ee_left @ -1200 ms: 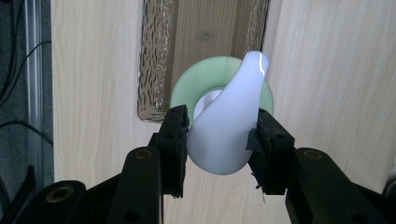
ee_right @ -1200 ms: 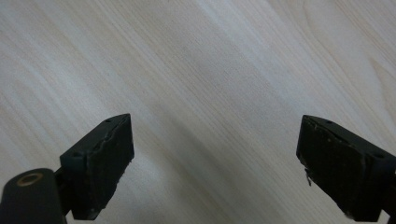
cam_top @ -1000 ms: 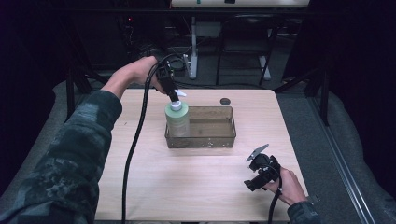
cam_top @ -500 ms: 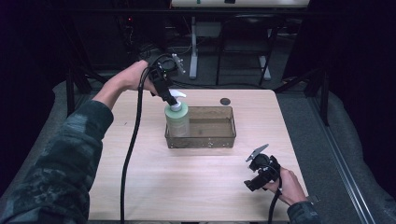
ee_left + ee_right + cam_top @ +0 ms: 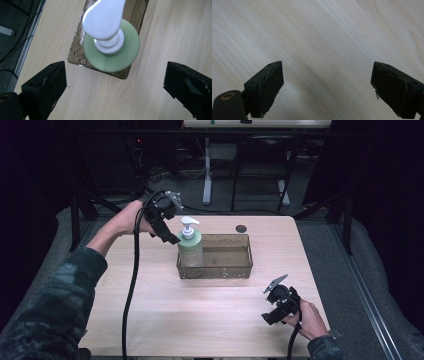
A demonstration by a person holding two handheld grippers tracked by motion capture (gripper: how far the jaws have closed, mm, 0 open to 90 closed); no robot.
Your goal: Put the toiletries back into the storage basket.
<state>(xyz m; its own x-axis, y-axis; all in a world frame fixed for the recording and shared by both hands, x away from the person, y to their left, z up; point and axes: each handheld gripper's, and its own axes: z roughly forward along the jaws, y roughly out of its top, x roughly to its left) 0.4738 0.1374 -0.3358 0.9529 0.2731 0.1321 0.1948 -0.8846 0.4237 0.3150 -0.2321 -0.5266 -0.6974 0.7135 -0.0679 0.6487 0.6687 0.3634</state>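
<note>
A soap bottle [image 5: 190, 247] is standing upright at the nine o'clock end of a clear tray [image 5: 235, 270] mid-desk, delivery apparently done, as the left claw [image 5: 169, 239], just opened wide, is hanging empty beside it and the right claw [image 5: 270, 319] is idling wide.

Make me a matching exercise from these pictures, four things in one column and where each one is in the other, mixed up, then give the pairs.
Things:
1. soap bottle
2. tray
3. black disc
4. right hand-held gripper

Places:
A. near the table's right front corner, low over the wood
B. middle of the table
C. on the table behind the tray
D. standing in the tray's left end

Pairs: 1-D, 2-B, 3-C, 4-A
</note>
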